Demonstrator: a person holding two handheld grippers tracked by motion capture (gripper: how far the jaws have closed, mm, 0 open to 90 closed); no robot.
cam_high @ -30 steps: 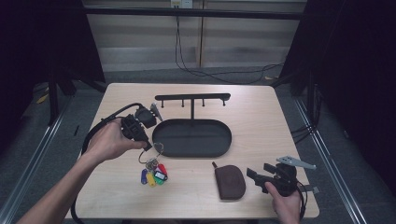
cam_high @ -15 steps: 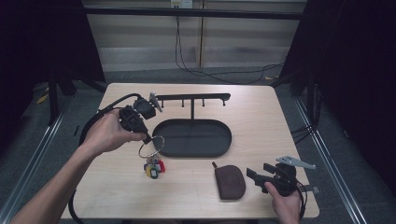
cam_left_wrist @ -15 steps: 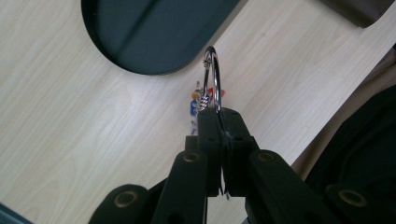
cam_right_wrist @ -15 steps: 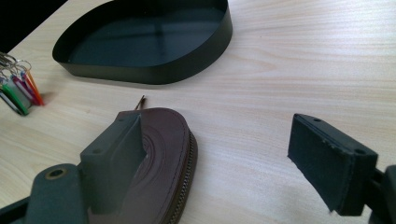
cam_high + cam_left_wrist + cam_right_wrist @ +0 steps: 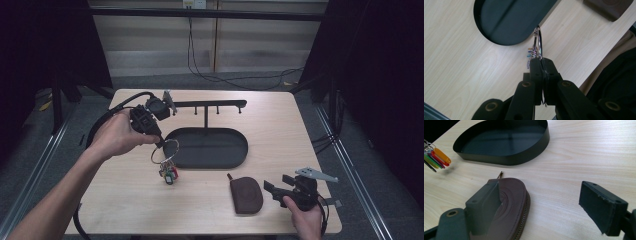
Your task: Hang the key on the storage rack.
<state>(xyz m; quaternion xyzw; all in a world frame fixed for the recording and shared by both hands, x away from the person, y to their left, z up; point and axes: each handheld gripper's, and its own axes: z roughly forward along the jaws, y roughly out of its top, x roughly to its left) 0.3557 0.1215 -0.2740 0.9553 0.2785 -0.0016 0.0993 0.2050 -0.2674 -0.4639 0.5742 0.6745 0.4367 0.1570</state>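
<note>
No readable text, label, brand or number in any of my views. The brown pouch (image 5: 509, 202) carries an embossed round mark, too faint to read.

Your table (image 5: 320, 140) was pale wood with a fine grain. At centre frame the oval tray (image 5: 235, 155) was black, and the pouch (image 5: 246, 195) at lower right dark brown. Your silver key ring (image 5: 164, 151) carried orange, red, green and purple tags (image 5: 437, 157). Your fingers (image 5: 547, 75) were black.
</note>
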